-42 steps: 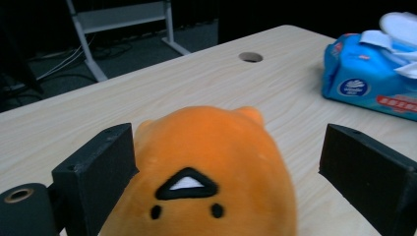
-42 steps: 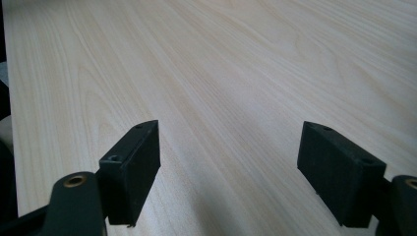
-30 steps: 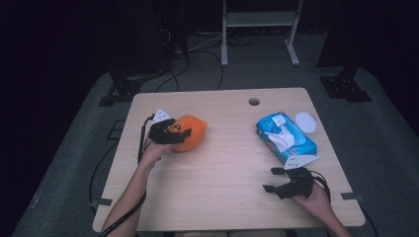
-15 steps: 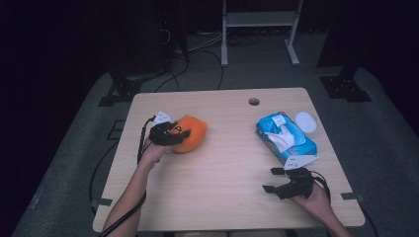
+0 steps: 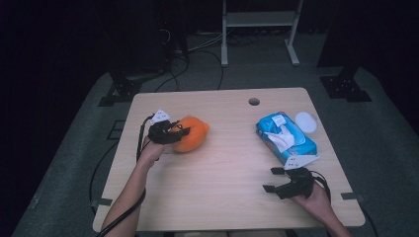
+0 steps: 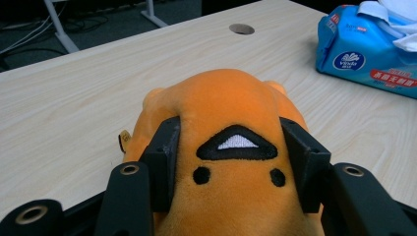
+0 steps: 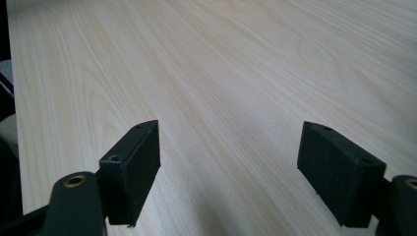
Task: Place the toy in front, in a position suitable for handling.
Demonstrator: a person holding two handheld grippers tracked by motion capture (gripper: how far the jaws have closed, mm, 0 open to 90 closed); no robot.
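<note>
Plush fabric, orange, is showing on the left half of the desk in the high view, where the orange plush toy is lying with the left gripper reaching over its near-left end. Its jaws have just been closing, with the toy between them. The gripper's body is covering that end of the toy, so the contact itself is hard to make out from above. On the right half, a blue wet-wipe pack is lying with a white round lid just beside its far corner. The right gripper is resting near the front right edge, well apart from the toy, jaws standing wide apart.

Left gripper view: the left gripper is pinching the orange plush toy, one black jaw pressing into each flank and denting the fabric beside a stitched black-and-white triangle. The toy's near part is being cut off at the bottom edge. The blue wet-wipe pack is sitting far right, partly cropped.

Right gripper view: the right gripper is gaping wide over the bare desk, nothing between its jaws.
</note>
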